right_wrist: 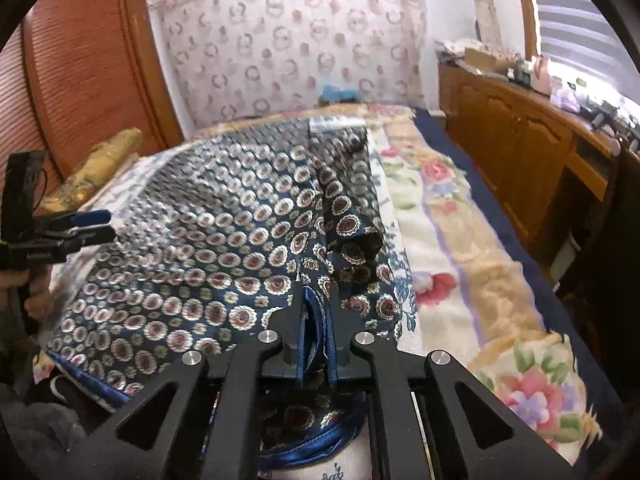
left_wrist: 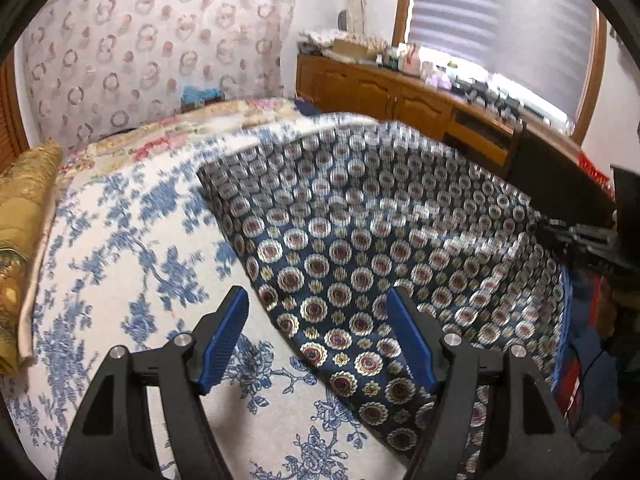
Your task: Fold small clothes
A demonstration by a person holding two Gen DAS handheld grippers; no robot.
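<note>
Navy patterned garment lies spread across the bed, over a blue-and-white floral sheet, with one side already lapped over itself. Right tongs are clenched on its blue-trimmed near edge, while the left tongs hang released above the other side, jaws apart and gripping nothing. With only one edge pinned, I'd worry a pull drags the slippery-looking cloth askew and undoes that lapped side. The left tongs could also pinch up the sheet underneath. The flowered blanket alongside might snag too.
</note>
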